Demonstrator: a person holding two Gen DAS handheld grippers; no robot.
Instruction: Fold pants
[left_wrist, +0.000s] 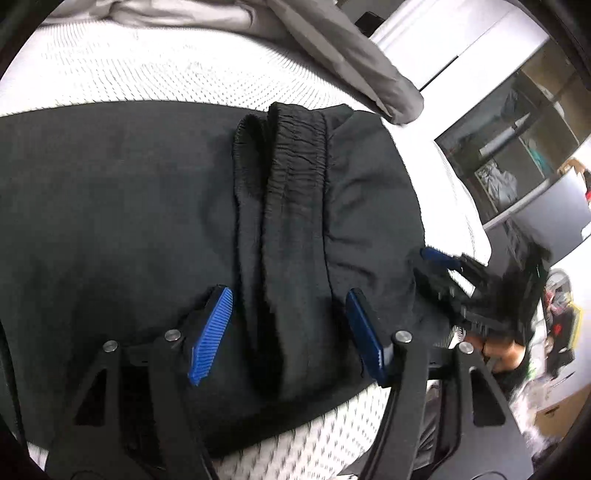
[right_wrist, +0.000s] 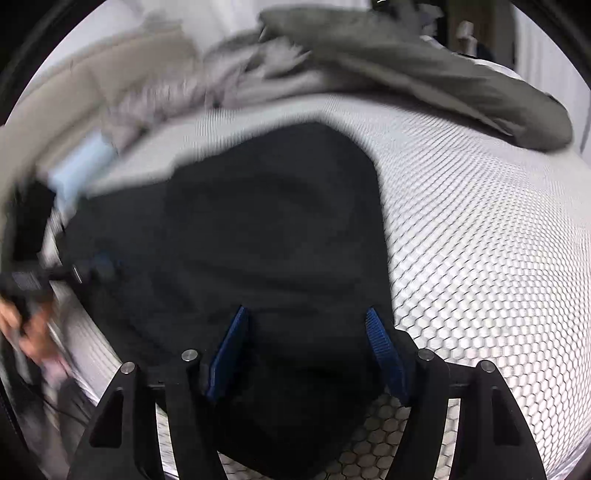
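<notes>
Black pants (left_wrist: 140, 206) lie flat on a white honeycomb-patterned mattress (left_wrist: 147, 70). Their elastic waistband (left_wrist: 295, 177) is folded over the legs and runs toward the left wrist camera. My left gripper (left_wrist: 288, 295) is open, its blue pads either side of the waistband fold, just above the cloth. My right gripper (right_wrist: 306, 314) is open over the near corner of the pants (right_wrist: 273, 229); it also shows blurred in the left wrist view (left_wrist: 443, 266) at the pants' right edge. The left gripper appears blurred in the right wrist view (right_wrist: 92, 269).
Grey bedding (left_wrist: 351, 62) lies bunched along the far side of the mattress (right_wrist: 480, 240), also seen as grey-olive cloth (right_wrist: 424, 70). A light blue item (right_wrist: 79, 166) lies at the left. Shelves and a cabinet (left_wrist: 517, 147) stand beyond the bed's right edge.
</notes>
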